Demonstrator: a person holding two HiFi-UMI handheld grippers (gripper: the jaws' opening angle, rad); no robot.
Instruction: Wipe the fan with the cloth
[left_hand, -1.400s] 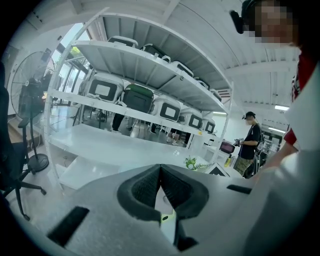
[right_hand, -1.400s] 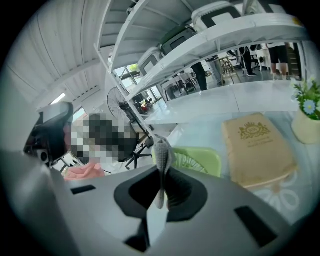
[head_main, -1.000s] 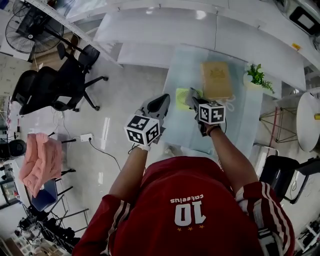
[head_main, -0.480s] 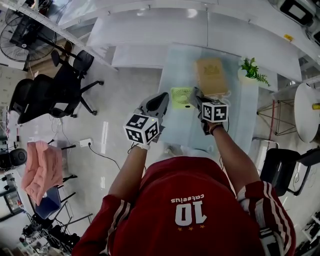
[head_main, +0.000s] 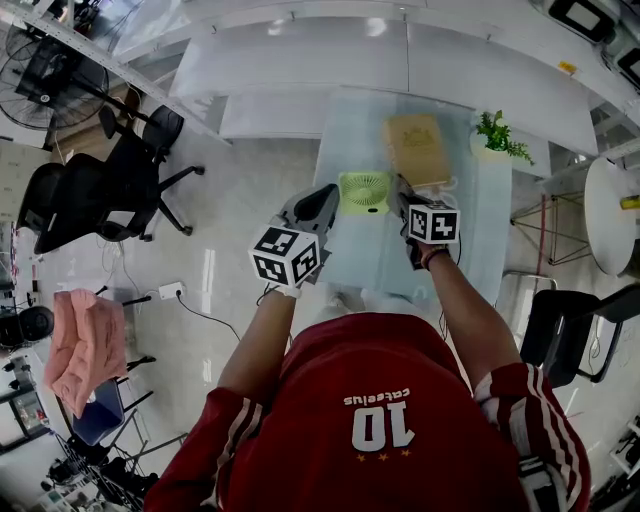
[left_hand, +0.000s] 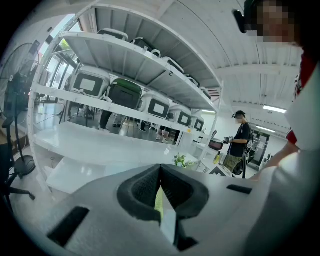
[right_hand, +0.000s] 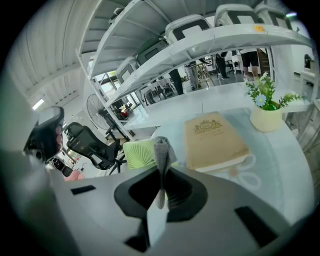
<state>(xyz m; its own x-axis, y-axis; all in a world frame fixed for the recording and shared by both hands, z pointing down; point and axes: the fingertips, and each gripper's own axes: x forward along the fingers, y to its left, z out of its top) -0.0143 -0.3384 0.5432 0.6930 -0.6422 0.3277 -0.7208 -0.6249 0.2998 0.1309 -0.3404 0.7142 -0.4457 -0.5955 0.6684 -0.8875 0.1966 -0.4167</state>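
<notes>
Right gripper (head_main: 398, 192): pinching one grey cloth (right_hand: 161, 150)
Left gripper (head_main: 322, 203): jaws together (empty)
Fan (head_main: 364, 190): one, green
Book (head_main: 417, 148): one

pale glass table (head_main: 370, 258), green fan (head_main: 364, 190), tan book (head_main: 417, 148), potted plant (head_main: 496, 133)

We wear a red jersey (head_main: 300, 450) with a white "10" and small white lettering on its back and white-striped sleeves (head_main: 512, 402); our left gripper (head_main: 325, 196) and right gripper (head_main: 399, 186) have grey shells and black-and-white square-marker cubes (head_main: 285, 257).
</notes>
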